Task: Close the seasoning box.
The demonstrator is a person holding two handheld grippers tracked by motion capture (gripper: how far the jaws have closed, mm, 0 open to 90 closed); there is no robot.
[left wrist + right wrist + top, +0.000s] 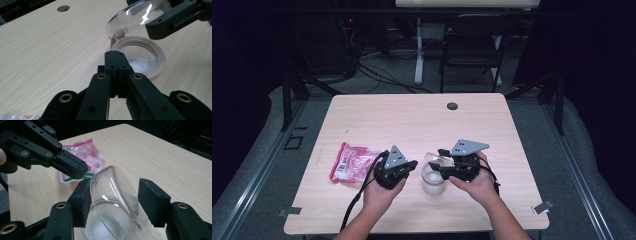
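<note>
Left gripper: jaws pressed together with nothing between them, tip hovering just left of the jar, near its rim, not visibly touching it. Held in the left hand near the middle of the table.

Right gripper: jaws apart, set either side of the clear lid; left pad against the lid's edge, right pad a little off it, so a firm clamp cannot be told. Lid tilted up on edge directly above the jar's open mouth. Gripper held in the right hand, just right of the jar.

Counted: two grippers, one jar, one lid, one plastic packet.

Jar: low, round, clear glass with a pale thick rim, open, a white powdery layer at the bottom; standing upright near the table's near edge, between the two grippers. Lid: transparent, domed, with a small tab at its edge.

Packet: pink and red, crumpled, lying flat at the far left of the group, just beside the left gripper.
</note>
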